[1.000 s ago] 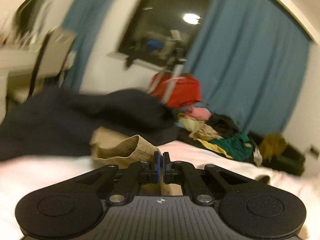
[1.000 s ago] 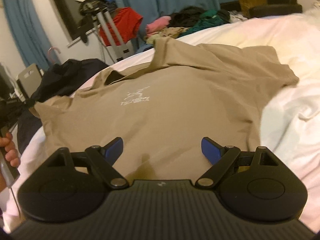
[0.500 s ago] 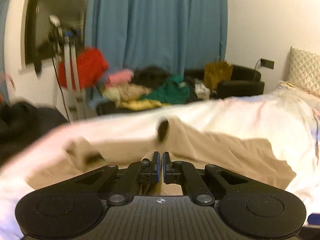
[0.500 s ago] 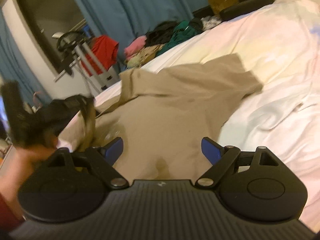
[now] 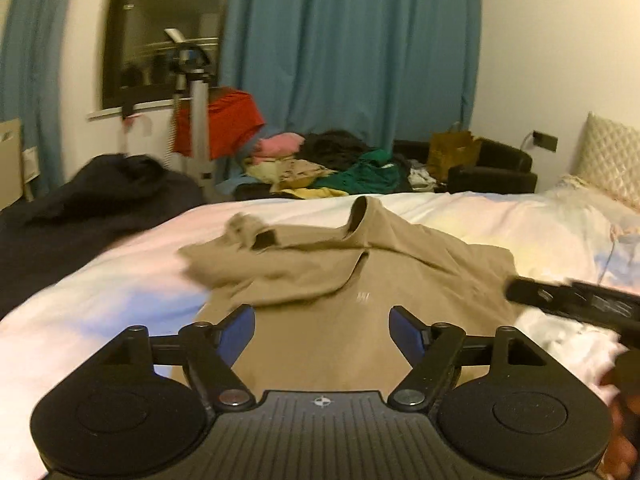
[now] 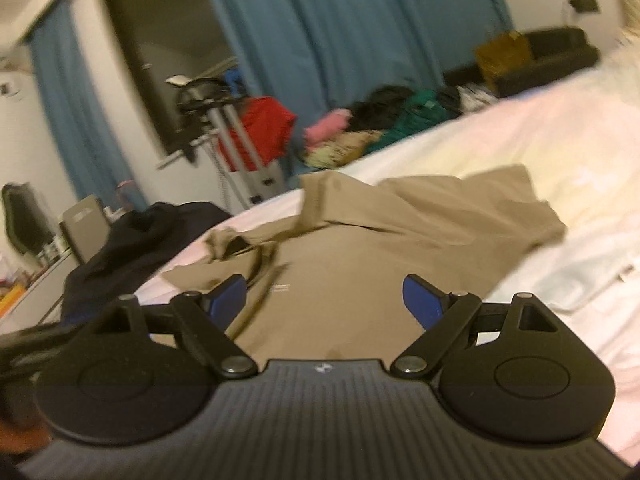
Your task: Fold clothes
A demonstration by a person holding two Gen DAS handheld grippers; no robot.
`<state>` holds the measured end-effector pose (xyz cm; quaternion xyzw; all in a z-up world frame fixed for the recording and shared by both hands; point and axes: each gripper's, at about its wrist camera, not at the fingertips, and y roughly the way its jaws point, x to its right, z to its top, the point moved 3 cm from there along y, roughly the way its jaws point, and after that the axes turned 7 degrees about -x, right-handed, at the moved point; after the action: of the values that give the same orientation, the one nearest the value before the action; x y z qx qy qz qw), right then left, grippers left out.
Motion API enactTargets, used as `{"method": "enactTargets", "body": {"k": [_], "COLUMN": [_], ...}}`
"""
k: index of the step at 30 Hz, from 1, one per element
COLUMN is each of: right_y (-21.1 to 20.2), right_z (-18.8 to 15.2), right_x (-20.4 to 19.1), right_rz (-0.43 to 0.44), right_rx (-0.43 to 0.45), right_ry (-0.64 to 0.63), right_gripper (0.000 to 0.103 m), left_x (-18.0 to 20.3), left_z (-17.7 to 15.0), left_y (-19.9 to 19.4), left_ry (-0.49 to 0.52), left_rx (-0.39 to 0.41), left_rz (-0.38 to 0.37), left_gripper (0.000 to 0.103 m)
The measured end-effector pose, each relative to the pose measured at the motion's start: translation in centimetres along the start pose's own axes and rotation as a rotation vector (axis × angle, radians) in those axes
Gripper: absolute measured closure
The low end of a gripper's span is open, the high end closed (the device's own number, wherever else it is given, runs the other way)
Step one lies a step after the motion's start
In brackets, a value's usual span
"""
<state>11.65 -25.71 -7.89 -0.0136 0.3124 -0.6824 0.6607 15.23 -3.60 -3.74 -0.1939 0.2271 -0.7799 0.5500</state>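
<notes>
A tan T-shirt (image 5: 360, 280) with a small white print lies on the white bed (image 5: 120, 288), its left sleeve and side thrown over onto its front. My left gripper (image 5: 322, 328) hovers over the shirt's near part; its jaws are opening and nothing is between the blue pads. In the right wrist view the same T-shirt (image 6: 380, 248) lies ahead, the folded-over sleeve at its left. My right gripper (image 6: 324, 302) stands open above the shirt's near edge, holding nothing. Part of the right gripper and a hand show at the right edge of the left wrist view.
A dark garment (image 5: 92, 208) lies at the bed's left end. Beyond the bed are a heap of coloured clothes (image 5: 328, 164), a stand with a red cloth (image 5: 216, 124), blue curtains (image 5: 352, 48), a dark armchair (image 5: 492, 168) and a pillow (image 5: 612, 156).
My left gripper, shut on the shirt's sleeve before, carried it rightward over the shirt, then let go and opened. The right gripper stayed open and shifted slightly.
</notes>
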Motion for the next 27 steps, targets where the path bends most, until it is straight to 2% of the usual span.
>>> {"method": "enactTargets", "body": {"k": [3, 6, 10, 16, 21, 27], "right_y": [-0.4, -1.3, -2.5, -3.2, -2.4, -0.5], "right_z": [-0.5, -0.7, -1.0, -2.0, -3.1, -4.3], "right_x": [-1.5, -3.0, -5.2, -7.0, -8.3, -8.5], "right_rz": [0.006, 0.038, 0.054, 0.054, 0.071, 0.064], "right_rx": [-0.005, 0.011, 0.056, 0.081, 0.067, 0.019], "right_ry": [-0.063, -0.099, -0.174, -0.209, -0.249, -0.265], "right_gripper": [0.016, 0.016, 0.016, 0.016, 0.016, 0.016], "left_x": [-0.9, -1.7, -2.0, -2.7, -3.2, -3.3], "left_z": [-2.2, -3.2, -3.3, -4.0, -3.8, -3.4], "left_y": [-3.8, -5.6, -6.5, -7.5, -8.5, -9.1], "left_ry": [-0.045, -0.082, -0.083, -0.081, -0.061, -0.057], "left_rx": [0.02, 0.027, 0.018, 0.008, 0.036, 0.054], "left_rz": [0.006, -0.005, -0.024, -0.05, -0.005, -0.007], "left_gripper": [0.027, 0.027, 0.027, 0.027, 0.027, 0.026]}}
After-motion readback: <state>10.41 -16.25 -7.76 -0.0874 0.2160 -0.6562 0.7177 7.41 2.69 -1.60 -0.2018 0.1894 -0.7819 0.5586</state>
